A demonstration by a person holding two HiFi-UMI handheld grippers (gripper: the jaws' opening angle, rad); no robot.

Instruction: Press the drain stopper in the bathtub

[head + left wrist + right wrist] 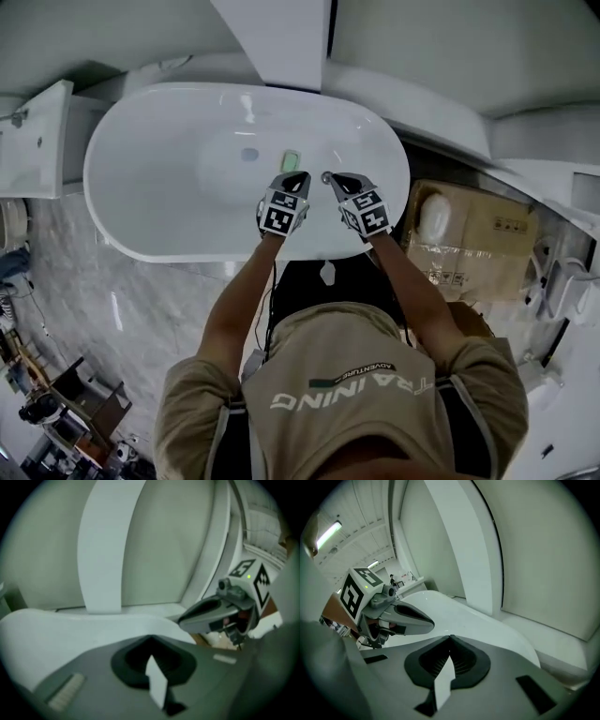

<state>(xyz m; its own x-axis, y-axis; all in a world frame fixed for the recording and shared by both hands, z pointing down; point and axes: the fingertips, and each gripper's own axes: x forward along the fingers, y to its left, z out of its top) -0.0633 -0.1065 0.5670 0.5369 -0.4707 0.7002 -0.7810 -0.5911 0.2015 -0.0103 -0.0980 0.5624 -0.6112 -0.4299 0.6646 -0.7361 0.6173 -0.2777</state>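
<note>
A white oval bathtub (141, 202) fills the middle of the head view. On its floor lies a small round grey drain stopper (249, 155), with a small green item (291, 160) just to its right. A person leans over the near rim with both arms out. My left gripper (298, 176) and right gripper (330, 178) hover side by side above the tub's near half, right of the stopper and apart from it. Both are shut and hold nothing. The left gripper view shows its shut jaws and the right gripper (220, 609); the right gripper view shows the left gripper (398, 613). Neither shows the stopper.
A white column (281, 37) rises behind the tub against a white wall. A cardboard box (469, 234) stands right of the tub. A white fixture (33, 141) sits at the left. Grey marble floor (141, 300) lies in front, with dark furniture (56, 403) at bottom left.
</note>
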